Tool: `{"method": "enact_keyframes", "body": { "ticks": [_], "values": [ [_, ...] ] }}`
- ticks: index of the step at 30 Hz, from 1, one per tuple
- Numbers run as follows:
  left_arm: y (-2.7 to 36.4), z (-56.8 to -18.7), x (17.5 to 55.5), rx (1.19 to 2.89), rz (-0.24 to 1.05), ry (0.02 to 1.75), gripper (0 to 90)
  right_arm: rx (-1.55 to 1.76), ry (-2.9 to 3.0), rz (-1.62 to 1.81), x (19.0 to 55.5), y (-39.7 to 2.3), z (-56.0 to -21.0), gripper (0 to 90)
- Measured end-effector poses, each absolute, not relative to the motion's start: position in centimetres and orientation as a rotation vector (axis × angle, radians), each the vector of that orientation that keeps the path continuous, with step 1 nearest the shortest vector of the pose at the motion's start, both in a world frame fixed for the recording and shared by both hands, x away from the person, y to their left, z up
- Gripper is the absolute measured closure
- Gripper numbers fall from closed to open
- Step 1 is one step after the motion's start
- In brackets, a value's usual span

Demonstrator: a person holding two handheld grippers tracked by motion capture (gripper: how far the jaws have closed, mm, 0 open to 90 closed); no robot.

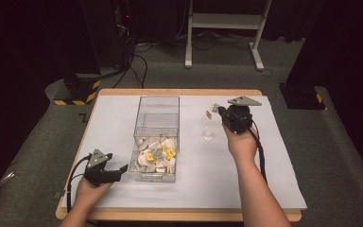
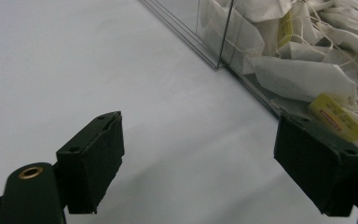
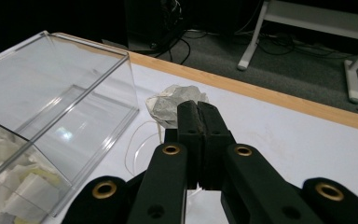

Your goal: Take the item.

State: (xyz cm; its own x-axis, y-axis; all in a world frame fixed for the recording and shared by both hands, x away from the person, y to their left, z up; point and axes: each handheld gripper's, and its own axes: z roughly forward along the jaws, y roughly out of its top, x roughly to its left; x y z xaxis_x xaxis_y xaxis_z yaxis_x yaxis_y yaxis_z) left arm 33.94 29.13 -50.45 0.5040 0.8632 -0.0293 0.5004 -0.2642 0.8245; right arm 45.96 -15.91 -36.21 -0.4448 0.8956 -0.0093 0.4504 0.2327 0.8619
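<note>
A clear plastic box stands mid-table, its near compartment filled with white tea bags bearing yellow tags. My right gripper hovers to the right of the box, shut on a crumpled white tea bag pinched at its tips. That bag's yellow tag hangs over a small clear glass. At the box's near left corner my left gripper stands open, nothing between its fingers. The tea bags lie behind the box wall just past its right jaw.
A white mat covers the wooden table, with its far edge past the right gripper. The box's far compartment holds nothing. White table legs and cables lie on the floor beyond.
</note>
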Motion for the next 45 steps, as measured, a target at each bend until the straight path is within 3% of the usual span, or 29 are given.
{"method": "enact_keyframes", "body": {
  "ticks": [45],
  "values": [
    [29.2,-50.4,33.9,1.920,0.560,1.120,16.4,1.288,2.118,0.978,48.2,-13.7,-41.1,88.8]
  ]
}}
